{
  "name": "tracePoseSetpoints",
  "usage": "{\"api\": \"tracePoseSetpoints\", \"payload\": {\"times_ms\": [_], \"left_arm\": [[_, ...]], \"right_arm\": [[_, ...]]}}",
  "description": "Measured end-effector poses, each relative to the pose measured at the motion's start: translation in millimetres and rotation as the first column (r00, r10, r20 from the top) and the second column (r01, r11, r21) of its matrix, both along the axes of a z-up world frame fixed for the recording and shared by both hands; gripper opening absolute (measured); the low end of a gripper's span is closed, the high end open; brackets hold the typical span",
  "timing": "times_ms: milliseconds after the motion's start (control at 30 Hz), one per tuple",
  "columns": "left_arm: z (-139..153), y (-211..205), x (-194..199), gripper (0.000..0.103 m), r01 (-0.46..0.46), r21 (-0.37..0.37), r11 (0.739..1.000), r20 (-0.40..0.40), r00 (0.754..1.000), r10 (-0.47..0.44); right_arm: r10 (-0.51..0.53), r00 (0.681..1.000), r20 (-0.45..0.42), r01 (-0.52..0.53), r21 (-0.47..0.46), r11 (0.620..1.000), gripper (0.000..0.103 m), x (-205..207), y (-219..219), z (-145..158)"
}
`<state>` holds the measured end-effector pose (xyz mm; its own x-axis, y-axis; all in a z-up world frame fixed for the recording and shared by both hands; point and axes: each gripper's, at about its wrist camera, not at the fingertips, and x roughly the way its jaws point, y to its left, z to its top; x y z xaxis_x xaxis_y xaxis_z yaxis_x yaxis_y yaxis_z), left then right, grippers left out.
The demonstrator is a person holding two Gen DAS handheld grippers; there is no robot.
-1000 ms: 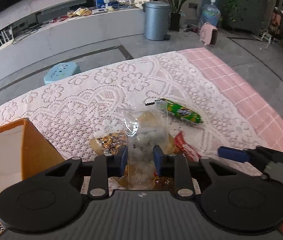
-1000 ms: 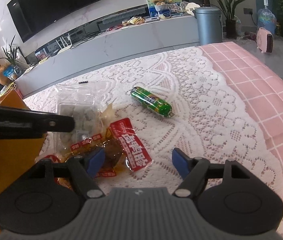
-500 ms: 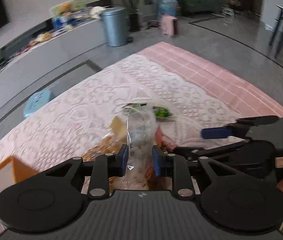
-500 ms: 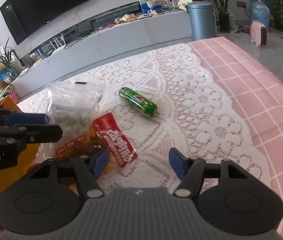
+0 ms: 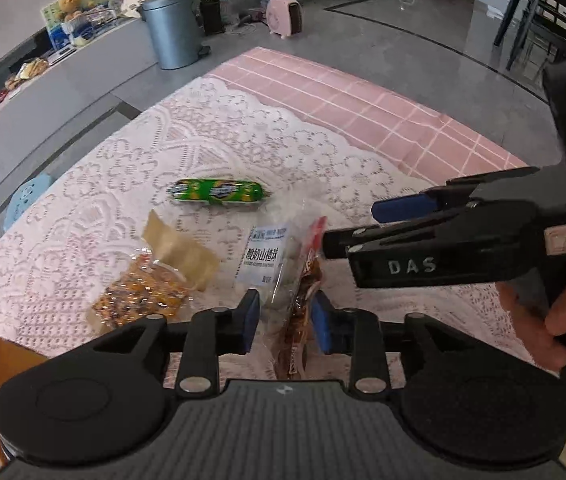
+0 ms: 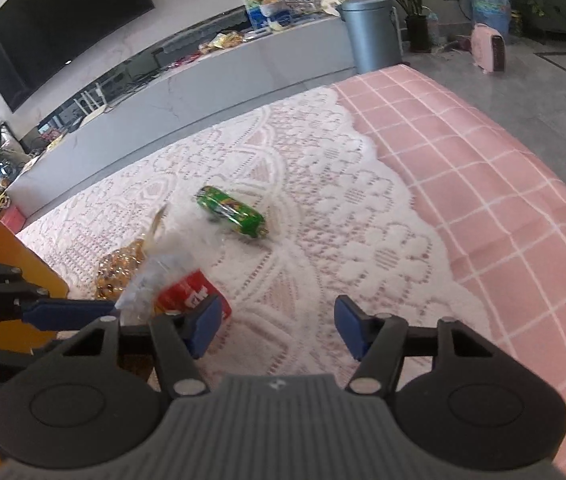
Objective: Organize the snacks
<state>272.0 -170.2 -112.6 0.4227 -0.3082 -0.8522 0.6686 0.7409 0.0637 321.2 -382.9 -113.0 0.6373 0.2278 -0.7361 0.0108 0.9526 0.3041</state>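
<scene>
In the left wrist view my left gripper [image 5: 285,320] hangs over a heap of snacks on the lace cloth. Its jaws are opening. A clear bag with a white label [image 5: 267,260] and a red-brown packet [image 5: 307,280] lie loose between the pads. A golden candy bag [image 5: 143,296] lies to the left and a green sausage pack [image 5: 215,192] farther off. My right gripper [image 6: 279,330] is open over bare lace with nothing between its fingers. The red packet [image 6: 193,294] lies just beyond its left pad.
An orange box [image 6: 15,264] stands at the left edge of the heap. A person's hand [image 5: 555,320] holds the right gripper [image 5: 367,226] close on the right. The pink checked cloth [image 6: 483,184] runs to the table's right edge. A grey bin [image 5: 171,28] stands on the floor.
The left gripper swung and rolled to the right, and its jaws widened off the clear bag, which sank from upright onto the heap. The right gripper narrowed slightly and shifted towards the red packet.
</scene>
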Motion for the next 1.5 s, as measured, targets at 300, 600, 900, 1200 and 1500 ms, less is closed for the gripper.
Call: {"api": "tracePoseSetpoints", "payload": {"times_ms": [300, 600, 900, 1200, 1500], "left_arm": [[-6, -5, -25, 0.058, 0.056, 0.023, 0.998, -0.025, 0.998, -0.055], [-5, 7, -37, 0.062, -0.004, 0.038, 0.999, 0.011, 1.000, 0.003], [-9, 17, -54, 0.062, -0.053, 0.079, 0.995, 0.016, 0.999, 0.052], [-25, 28, -62, 0.062, -0.133, -0.011, 0.991, -0.065, 0.989, 0.132], [-31, 35, -67, 0.036, -0.178, -0.083, 0.980, -0.160, 0.974, 0.163]], "right_arm": [[-0.125, 0.992, -0.024, 0.126, 0.091, 0.988, 0.062, -20, -36, 7], [-0.069, 0.993, -0.094, 0.090, 0.251, 0.964, 0.055, -27, -28, 1], [-0.132, 0.973, -0.190, 0.188, 0.314, 0.931, 0.048, -50, -29, -8], [-0.156, 0.965, -0.210, 0.233, 0.415, 0.880, 0.038, -88, -22, -16], [-0.115, 0.962, -0.246, 0.227, 0.496, 0.838, 0.018, -80, -6, -30]]}}
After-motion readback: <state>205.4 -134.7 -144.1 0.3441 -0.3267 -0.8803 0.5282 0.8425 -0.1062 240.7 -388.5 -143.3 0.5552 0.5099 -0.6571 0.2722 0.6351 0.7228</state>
